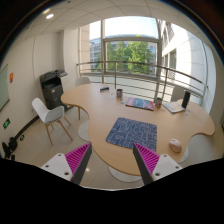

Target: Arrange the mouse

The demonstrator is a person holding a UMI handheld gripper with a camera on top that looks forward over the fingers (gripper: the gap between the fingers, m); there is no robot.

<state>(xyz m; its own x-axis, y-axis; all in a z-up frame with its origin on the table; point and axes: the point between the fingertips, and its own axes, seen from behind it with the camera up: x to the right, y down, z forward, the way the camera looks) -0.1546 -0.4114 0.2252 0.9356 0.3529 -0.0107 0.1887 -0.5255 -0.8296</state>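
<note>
A blue patterned mouse mat lies on the near part of the wooden table, just beyond my fingers. A small pale rounded object, which looks like the mouse, sits on the table to the right of the mat, near the table's edge. My gripper is open and empty, held high above the floor in front of the table. Its pink pads stand wide apart.
A dark flat item, a cup and a laptop-like device lie on the far side of the table. A white chair stands at the left, with a printer behind it. Windows and a railing lie beyond.
</note>
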